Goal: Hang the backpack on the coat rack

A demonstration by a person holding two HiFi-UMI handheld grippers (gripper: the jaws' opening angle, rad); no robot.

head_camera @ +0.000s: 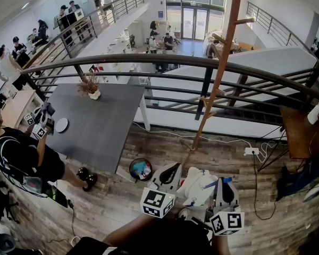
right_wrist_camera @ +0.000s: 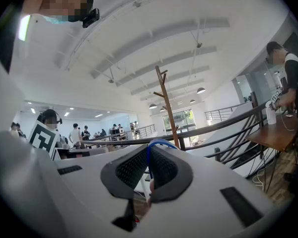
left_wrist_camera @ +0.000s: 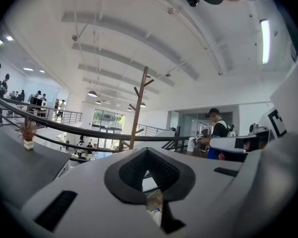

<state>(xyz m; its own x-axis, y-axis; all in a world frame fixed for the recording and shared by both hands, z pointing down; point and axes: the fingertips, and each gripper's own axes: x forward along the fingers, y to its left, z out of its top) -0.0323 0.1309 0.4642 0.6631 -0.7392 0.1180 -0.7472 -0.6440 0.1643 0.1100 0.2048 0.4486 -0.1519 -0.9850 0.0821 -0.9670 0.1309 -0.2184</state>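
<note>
Backpack [head_camera: 196, 187] unhung, coat rack [head_camera: 221, 62] at one o'clock; right gripper [right_wrist_camera: 149, 157] jaws clamp its blue loop [right_wrist_camera: 156, 143], left gripper [left_wrist_camera: 148, 157] jaws together (seemingly empty).

Bright daylight through glass doors [head_camera: 194, 20]; ceiling strip light [left_wrist_camera: 264, 41] glaring; strong fisheye bending, dark corners.

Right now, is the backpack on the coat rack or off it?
Off. The backpack is down low, well apart from the coat rack, and the pegs that show are bare.
</note>
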